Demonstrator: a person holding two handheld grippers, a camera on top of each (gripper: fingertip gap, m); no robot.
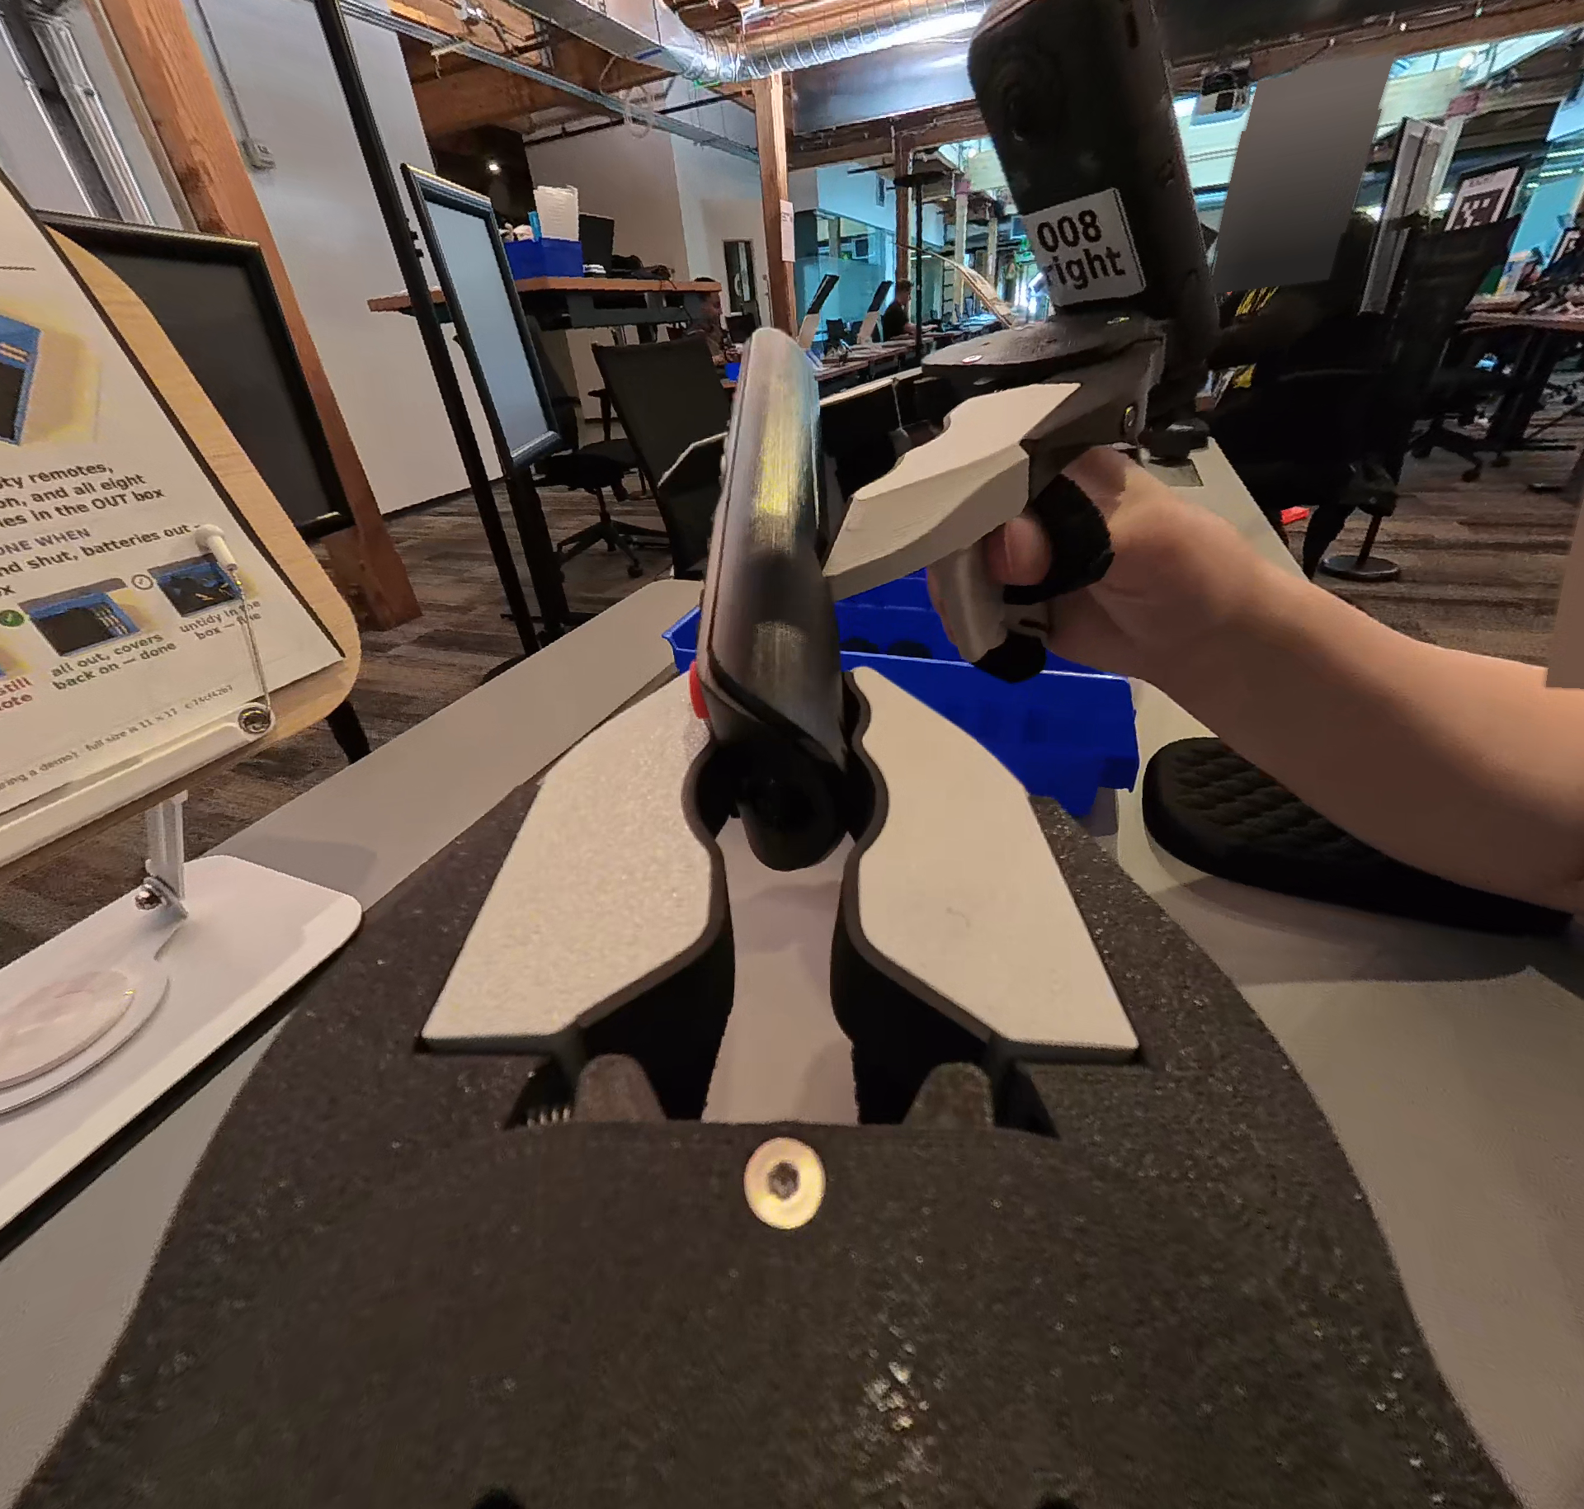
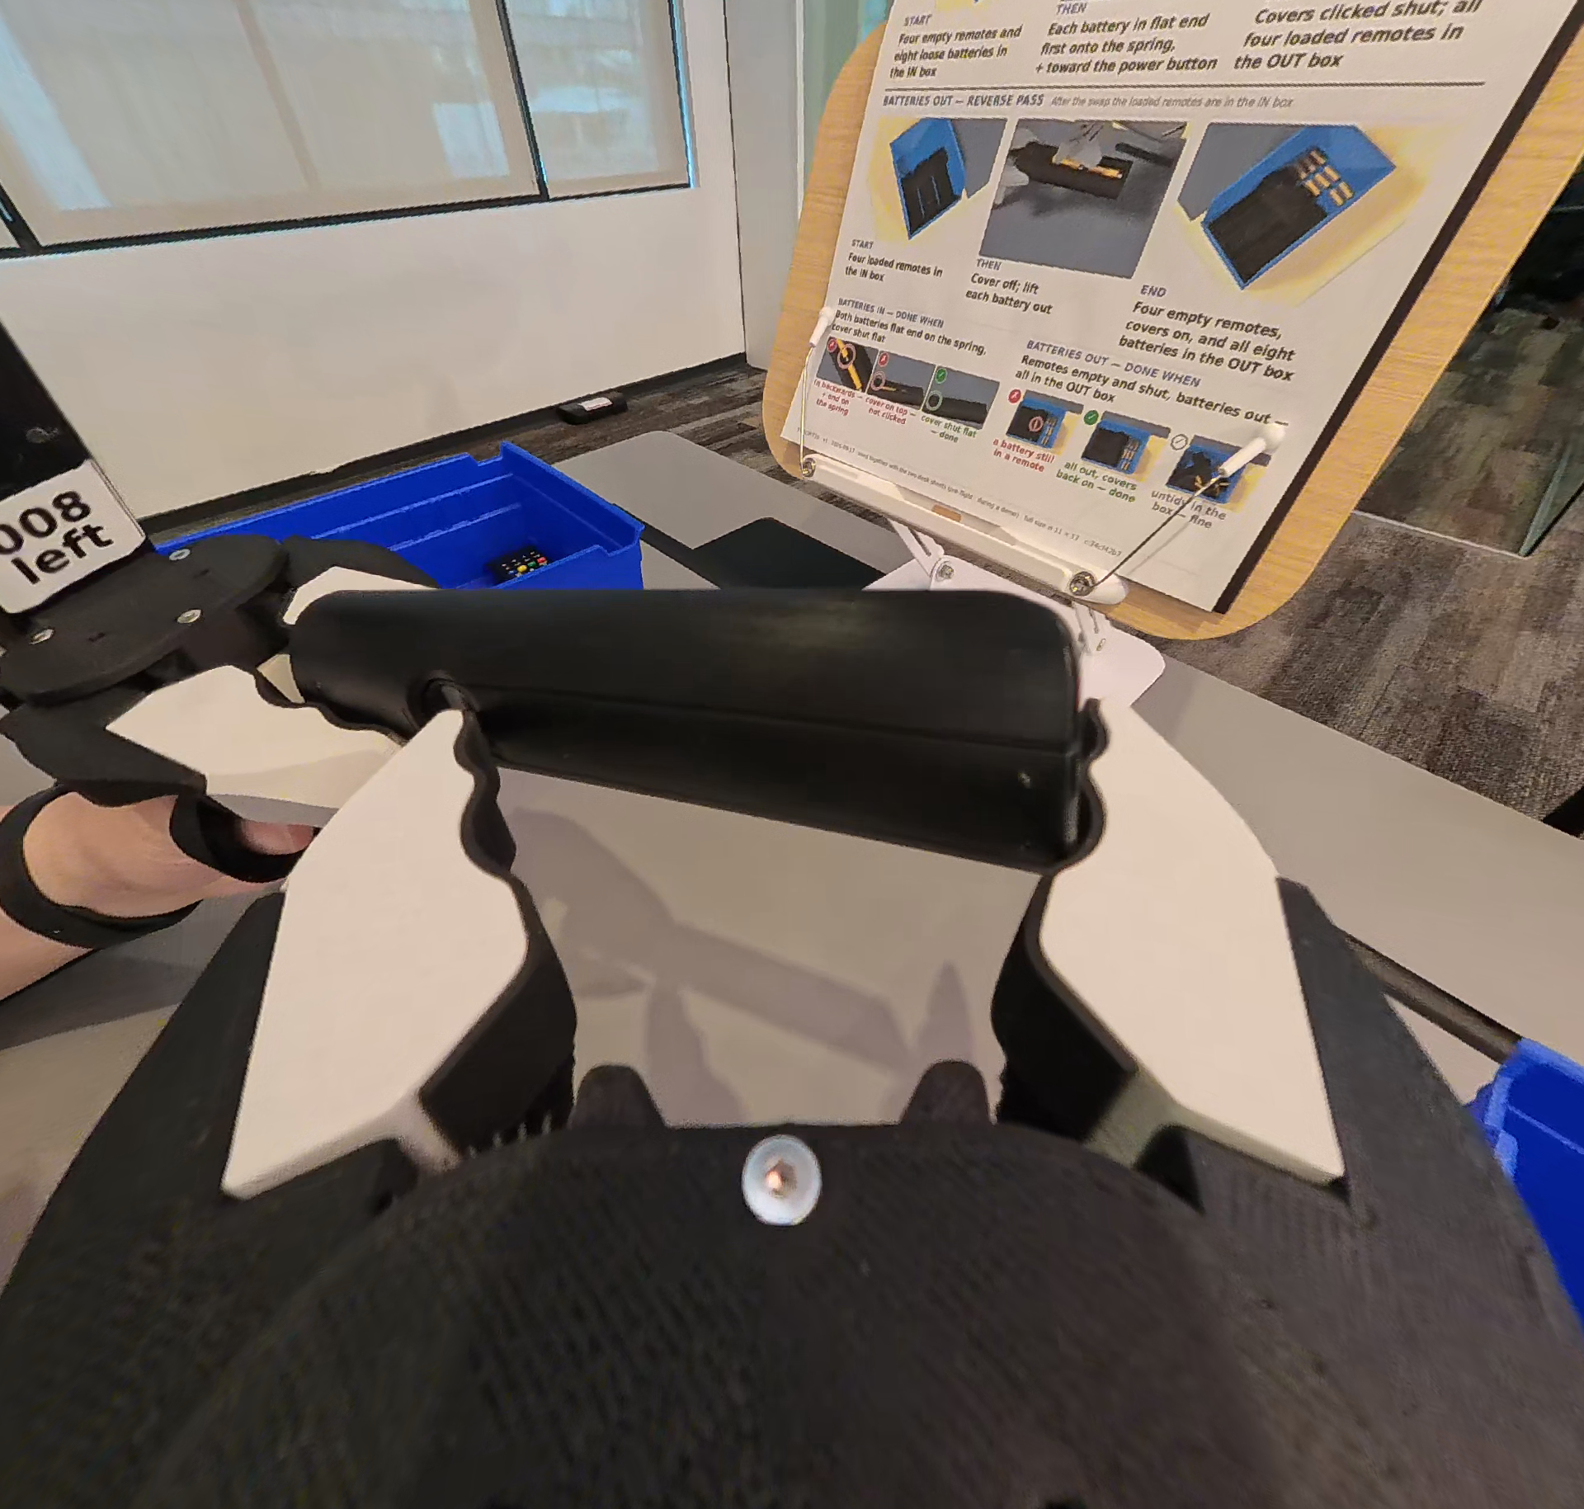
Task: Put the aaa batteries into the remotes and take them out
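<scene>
1. You are holding one black remote [image 2: 686,679] off the table between both grippers, above the grey table [image 2: 771,911], with its smooth back turned up toward the right wrist camera.
2. Your left gripper [image 1: 782,769] is clamping one end of the remote, fingers drawn in tight around it. Be keeping that grip firm, since it is probably your anchor.
3. Your right gripper [image 2: 784,782] is standing with fingers wide apart, straddling the far length of the remote. The right fingertip [image 2: 1082,769] is touching the end; whether it is pressing I cannot tell.
4. Judging from the closed back, you are likely working the battery cover. Be sliding along the remote's length, not prying upward.
5. Be keeping the remote level and low over the table, so a loosened cover or battery is not dropping far.
6. A blue bin [image 2: 480,516] is sitting behind; another remote [image 2: 520,565] is lying in it.
</scene>
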